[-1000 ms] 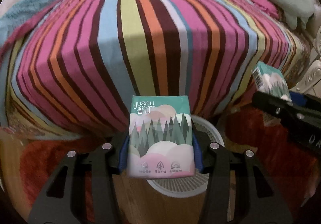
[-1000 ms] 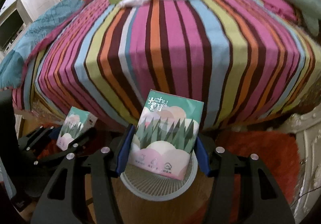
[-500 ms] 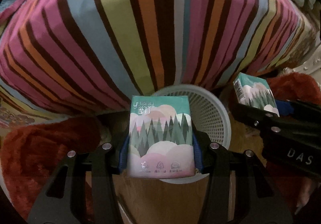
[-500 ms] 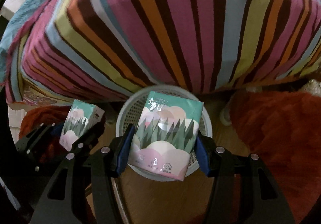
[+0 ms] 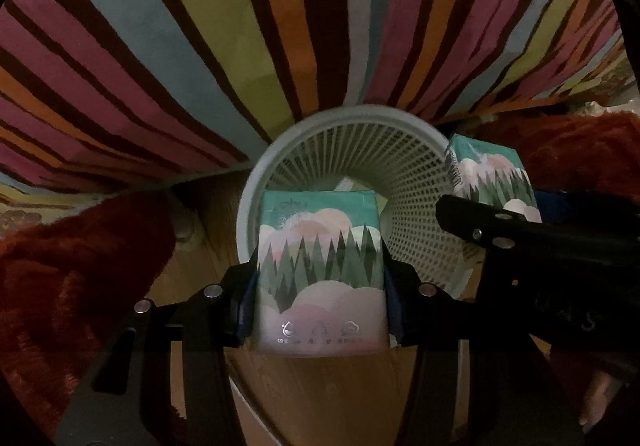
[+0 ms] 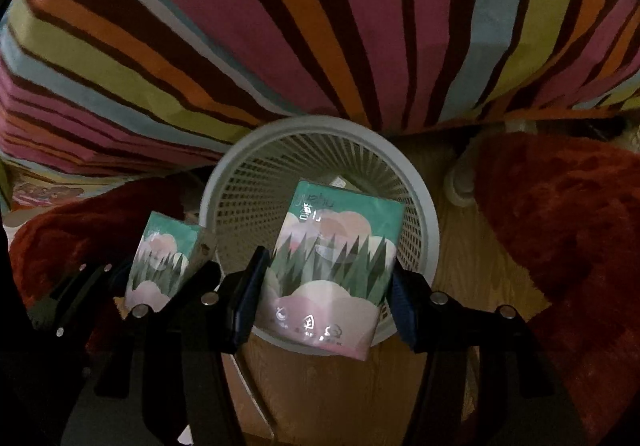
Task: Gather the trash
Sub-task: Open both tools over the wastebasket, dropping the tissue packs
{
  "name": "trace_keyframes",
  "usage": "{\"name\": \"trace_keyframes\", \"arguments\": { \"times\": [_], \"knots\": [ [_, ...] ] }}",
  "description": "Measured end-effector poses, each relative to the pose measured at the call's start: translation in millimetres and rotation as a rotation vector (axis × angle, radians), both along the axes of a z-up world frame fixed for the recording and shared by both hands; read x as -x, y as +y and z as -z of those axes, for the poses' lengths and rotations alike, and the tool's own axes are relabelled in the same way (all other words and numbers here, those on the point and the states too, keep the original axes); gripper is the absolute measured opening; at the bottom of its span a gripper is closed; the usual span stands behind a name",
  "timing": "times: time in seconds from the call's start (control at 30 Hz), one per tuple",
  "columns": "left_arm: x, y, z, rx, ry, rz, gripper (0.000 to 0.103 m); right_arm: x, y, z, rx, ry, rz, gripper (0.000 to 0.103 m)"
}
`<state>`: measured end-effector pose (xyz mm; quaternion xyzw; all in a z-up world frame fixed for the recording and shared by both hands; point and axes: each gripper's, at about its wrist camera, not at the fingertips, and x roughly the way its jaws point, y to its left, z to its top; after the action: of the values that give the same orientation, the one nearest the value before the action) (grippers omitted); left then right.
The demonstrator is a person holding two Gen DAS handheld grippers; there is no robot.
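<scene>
My left gripper point(image 5: 320, 298) is shut on a green and pink tissue pack point(image 5: 320, 266) with a forest print, held over the near rim of a white mesh trash basket point(image 5: 304, 134). My right gripper point(image 6: 326, 290) is shut on a second, matching tissue pack point(image 6: 332, 266) over the same basket point(image 6: 248, 150). Each pack also shows in the other view: the right one at the basket's right rim point(image 5: 492, 178), the left one beside the basket's left rim point(image 6: 160, 262). Something pale lies at the basket's bottom point(image 5: 348, 186).
The striped bedspread point(image 5: 240, 26) hangs down just behind the basket. A red shaggy rug point(image 6: 560, 226) lies on the wooden floor point(image 6: 460, 278) on both sides of the basket. A pale bed leg point(image 6: 460, 182) stands to the right.
Both grippers have dropped and tilted down from bed level to just above the basket, each still holding its pack. The bed top with its litter has gone out of view.
</scene>
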<state>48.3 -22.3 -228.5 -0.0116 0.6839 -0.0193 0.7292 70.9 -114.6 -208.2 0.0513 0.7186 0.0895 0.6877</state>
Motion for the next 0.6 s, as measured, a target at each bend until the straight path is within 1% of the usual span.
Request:
{"name": "trace_keyframes", "arguments": {
  "times": [0.2,0.27,0.3,0.33,0.37,0.47,0.6],
  "knots": [
    [-3,0,14,0.006,0.045,-0.003,0.05,-2,3,13,-0.004,0.043,0.007,0.054],
    [-4,2,19,0.009,0.065,-0.007,0.053,-2,2,17,-0.016,0.054,0.015,0.056],
    [-5,2,24,0.006,0.081,-0.011,0.057,-3,1,20,-0.024,0.069,0.023,0.064],
    [-5,2,28,-0.003,0.095,-0.014,0.076,-2,-1,22,-0.028,0.084,0.031,0.072],
    [-6,3,31,-0.006,0.101,-0.016,0.081,-1,-4,26,-0.031,0.098,0.049,0.081],
    [-4,5,35,0.017,0.116,-0.026,0.081,-2,-12,27,-0.038,0.111,0.094,0.082],
    [-6,4,34,0.011,0.113,-0.028,0.081,-2,-17,26,-0.035,0.111,0.124,0.082]
  ]
}}
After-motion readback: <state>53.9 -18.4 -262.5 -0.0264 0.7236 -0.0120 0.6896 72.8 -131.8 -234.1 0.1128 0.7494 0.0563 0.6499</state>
